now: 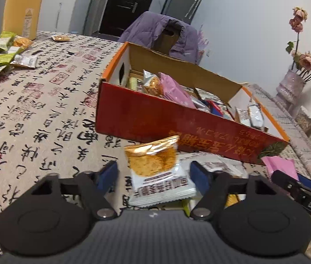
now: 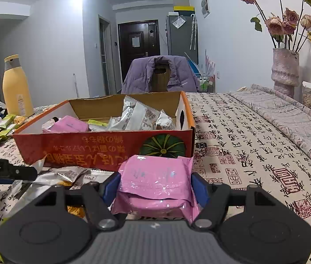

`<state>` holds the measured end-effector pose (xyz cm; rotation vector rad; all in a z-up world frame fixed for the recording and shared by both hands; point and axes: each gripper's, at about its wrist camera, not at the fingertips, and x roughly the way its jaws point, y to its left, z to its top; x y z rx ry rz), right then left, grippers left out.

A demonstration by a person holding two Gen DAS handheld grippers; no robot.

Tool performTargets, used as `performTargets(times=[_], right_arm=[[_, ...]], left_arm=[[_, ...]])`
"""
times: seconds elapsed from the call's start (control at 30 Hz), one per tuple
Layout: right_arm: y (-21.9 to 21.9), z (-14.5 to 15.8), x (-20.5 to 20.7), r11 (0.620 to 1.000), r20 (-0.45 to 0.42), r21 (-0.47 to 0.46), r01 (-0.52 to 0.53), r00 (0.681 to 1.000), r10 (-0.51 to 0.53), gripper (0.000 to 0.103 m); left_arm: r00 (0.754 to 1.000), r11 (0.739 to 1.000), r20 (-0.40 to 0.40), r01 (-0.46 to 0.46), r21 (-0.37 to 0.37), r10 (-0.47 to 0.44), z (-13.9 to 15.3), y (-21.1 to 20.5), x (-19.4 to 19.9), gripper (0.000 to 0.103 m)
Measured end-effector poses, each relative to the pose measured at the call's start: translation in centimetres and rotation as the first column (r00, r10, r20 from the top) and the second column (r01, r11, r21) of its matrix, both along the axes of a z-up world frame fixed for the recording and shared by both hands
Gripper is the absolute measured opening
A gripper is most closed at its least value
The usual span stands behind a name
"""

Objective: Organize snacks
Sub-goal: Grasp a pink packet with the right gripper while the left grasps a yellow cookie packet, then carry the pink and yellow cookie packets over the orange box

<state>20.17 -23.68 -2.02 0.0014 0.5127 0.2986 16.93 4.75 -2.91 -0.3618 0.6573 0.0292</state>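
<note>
Left claw (image 1: pixel 154 176) apart (right claw (image 2: pixel 155 187) clamped).

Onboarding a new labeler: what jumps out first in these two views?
The red cardboard box, open and half full of snack packets, sits mid-table on the calligraphy-print tablecloth. Right in front of it, the right gripper clamps a pink packet, while a cracker packet sits between the left gripper's pads, not pressed. A yellow bottle stands far left.
</note>
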Motion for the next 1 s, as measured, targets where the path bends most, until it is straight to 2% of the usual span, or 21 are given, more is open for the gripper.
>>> performTargets(times=[0.03, 0.1, 0.23, 0.53, 0.7, 0.8, 1.0], right_arm=[[0.0, 0.0, 0.0, 1.0, 0.001, 0.0, 0.0, 1.0, 0.0, 0.068], [0.0, 0.0, -0.1, 1.0, 0.004, 0.0, 0.001, 1.0, -0.001, 0.068], [0.0, 0.1, -0.3, 1.0, 0.016, 0.002, 0.0, 1.0, 0.0, 0.068], [-0.1, 0.4, -1.0, 1.0, 0.055, 0.005, -0.005, 0.998, 0.004, 0.068], [-0.4, 0.6, -1.6, 1.0, 0.094, 0.027, -0.004, 0.996, 0.001, 0.068], [0.0, 0.9, -2.1, 1.0, 0.131, 0.008, -0.017, 0.991, 0.015, 0.068], [1.0, 2.9, -2.0, 0.999, 0.188, 0.007, -0.052, 0.981, 0.05, 0.068]], left_arm=[[1.0, 1.0, 0.002, 0.01, -0.011, -0.01, 0.0, 0.0, -0.1, 0.053], [1.0, 1.0, 0.01, 0.017, -0.01, -0.017, -0.1, -0.1, -0.3, 0.048], [0.999, 1.0, 0.036, 0.017, 0.02, -0.018, 0.2, -0.5, -0.9, 0.045], [0.992, 0.992, 0.125, 0.014, 0.122, -0.03, 1.4, -1.3, -3.1, 0.044], [0.981, 0.982, 0.193, -0.001, 0.189, -0.036, 2.6, -1.7, -4.4, 0.044], [0.972, 0.977, 0.231, -0.004, 0.213, -0.047, 3.6, -2.0, -4.9, 0.044], [0.952, 0.964, 0.298, -0.01, 0.265, -0.072, 5.9, -2.7, -4.4, 0.044]])
